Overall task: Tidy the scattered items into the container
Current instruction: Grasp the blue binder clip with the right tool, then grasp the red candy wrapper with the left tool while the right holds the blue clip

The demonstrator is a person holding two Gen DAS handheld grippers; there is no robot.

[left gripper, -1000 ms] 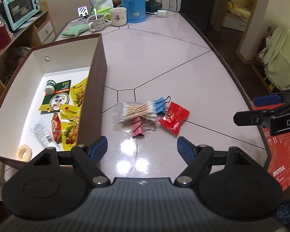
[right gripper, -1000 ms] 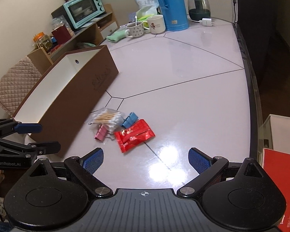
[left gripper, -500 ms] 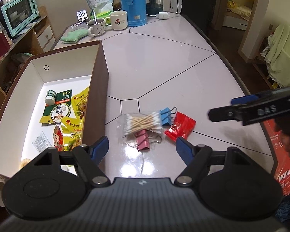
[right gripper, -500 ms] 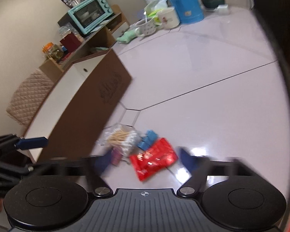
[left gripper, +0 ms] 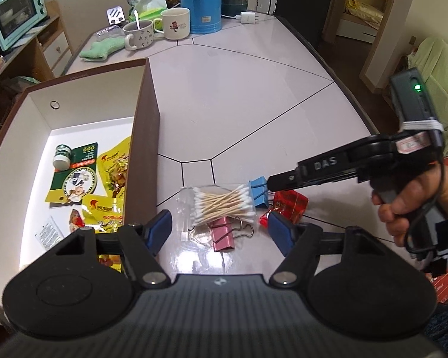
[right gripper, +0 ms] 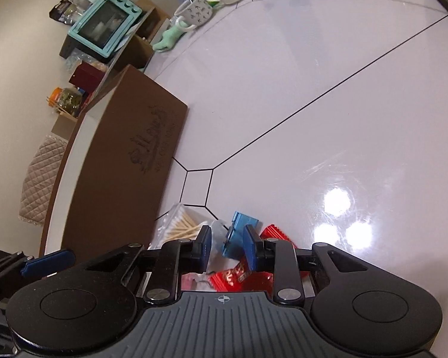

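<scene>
A: Fingers of the left gripper [left gripper: 219, 226] stay spread above the swab bag [left gripper: 221, 201]; the right gripper [left gripper: 273, 181] has swung in to the blue clip [left gripper: 259, 192], beside the box [left gripper: 147, 137].

B: Right wrist view: the right gripper [right gripper: 227, 249] has narrowed around that blue clip [right gripper: 237, 234], not yet pinching. Pickup looks imminent.

The right gripper [right gripper: 227, 249] has dropped onto the blue binder clip [right gripper: 237, 234], its jaws narrowed around it.

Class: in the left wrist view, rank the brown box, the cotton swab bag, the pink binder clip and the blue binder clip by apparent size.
1. brown box
2. cotton swab bag
3. pink binder clip and blue binder clip: too alike to rank.
</scene>
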